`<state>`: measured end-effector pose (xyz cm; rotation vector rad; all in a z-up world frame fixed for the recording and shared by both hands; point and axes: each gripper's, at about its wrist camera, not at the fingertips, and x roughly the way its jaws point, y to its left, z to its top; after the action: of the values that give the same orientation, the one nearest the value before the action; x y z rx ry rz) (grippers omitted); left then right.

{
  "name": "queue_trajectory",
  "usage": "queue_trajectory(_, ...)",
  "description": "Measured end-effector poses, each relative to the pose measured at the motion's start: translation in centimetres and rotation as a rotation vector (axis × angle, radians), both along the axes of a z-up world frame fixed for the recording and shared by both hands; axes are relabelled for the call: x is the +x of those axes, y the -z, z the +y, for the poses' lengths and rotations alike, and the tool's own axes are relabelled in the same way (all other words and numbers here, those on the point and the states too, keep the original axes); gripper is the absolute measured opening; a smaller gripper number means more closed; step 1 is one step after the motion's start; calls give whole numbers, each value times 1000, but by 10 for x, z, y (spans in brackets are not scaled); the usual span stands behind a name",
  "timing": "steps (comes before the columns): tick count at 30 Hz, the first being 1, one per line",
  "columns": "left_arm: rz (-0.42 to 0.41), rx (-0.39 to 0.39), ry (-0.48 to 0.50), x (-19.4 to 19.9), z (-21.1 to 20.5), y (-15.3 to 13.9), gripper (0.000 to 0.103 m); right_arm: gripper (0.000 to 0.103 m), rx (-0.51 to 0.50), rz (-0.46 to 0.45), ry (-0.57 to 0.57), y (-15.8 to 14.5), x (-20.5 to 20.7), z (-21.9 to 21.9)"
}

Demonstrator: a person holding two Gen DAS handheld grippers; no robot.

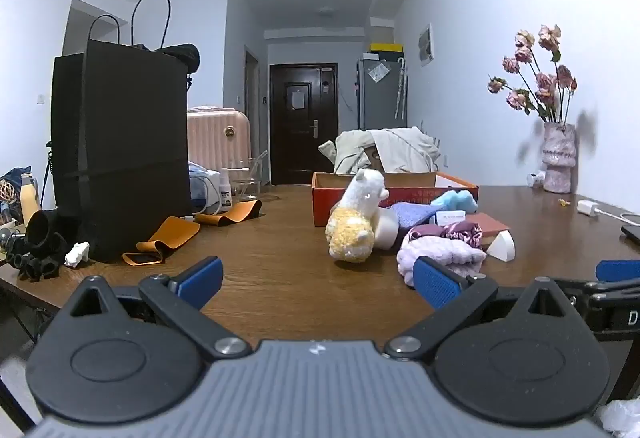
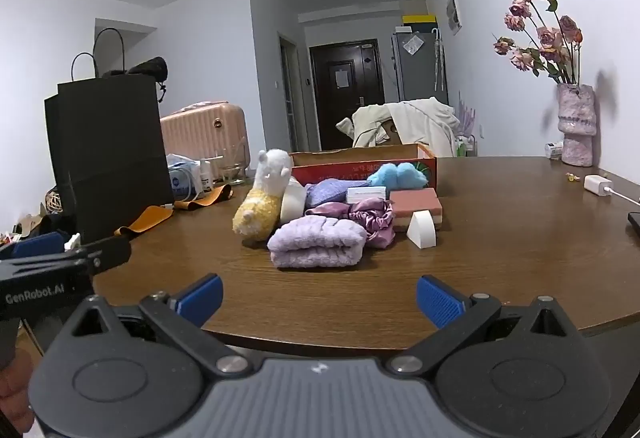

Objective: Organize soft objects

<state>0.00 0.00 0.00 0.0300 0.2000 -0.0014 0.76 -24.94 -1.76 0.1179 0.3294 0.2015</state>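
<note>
item: lilac towel (image 2: 316, 244), nearest of pile before red box (image 2: 360, 162). right gripper (image 2: 320, 296) and left gripper (image 1: 318, 280) spread, empty. advice: pinch towel's thick fold, lift clear.

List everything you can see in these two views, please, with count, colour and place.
Alpaca plush: one, white and yellow, left of pile.
Towel: one, lilac, pile front.
Scrunchie: one, purple satin, behind towel.
Wedge sponge: one, white, pile right.
Block sponge: one, pink, behind wedge.
Blue plush: one, against box.
Box: one, red, behind pile.
Bag: one, black, table left.
Vase: one, pink, with dried roses, far right.
Charger: one, white, right.
Table: one, brown wood.
Left gripper: open, empty.
Right gripper: open, empty.
</note>
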Motion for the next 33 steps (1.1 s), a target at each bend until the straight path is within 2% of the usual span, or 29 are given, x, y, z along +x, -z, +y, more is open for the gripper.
queue_trajectory(3, 11, 15, 3, 2, -1, 1, 103, 103, 30, 1, 13, 0, 3, -5)
queue_trajectory(4, -23, 20, -5, -7, -6, -2, 103, 103, 35, 2, 18, 0, 5, -7)
queue_trajectory(5, -17, 21, -7, -8, -8, -3, 103, 103, 37, 3, 22, 0, 7, -9)
queue_trajectory(6, -1, -7, -10, -2, -2, -4, 103, 103, 9, -17, -10, 2, -2, -3)
queue_trajectory(8, 0, -15, -15, -1, 0, -6, 103, 103, 3, -21, -10, 1, -4, 1)
queue_trajectory(16, -14, -29, -20, -2, 6, -3, 103, 103, 28, -25, -28, 1, -3, -4)
queue_trajectory(33, -9, 11, 6, -3, 1, -2, 103, 103, 12, -35, -32, -1, -4, -3)
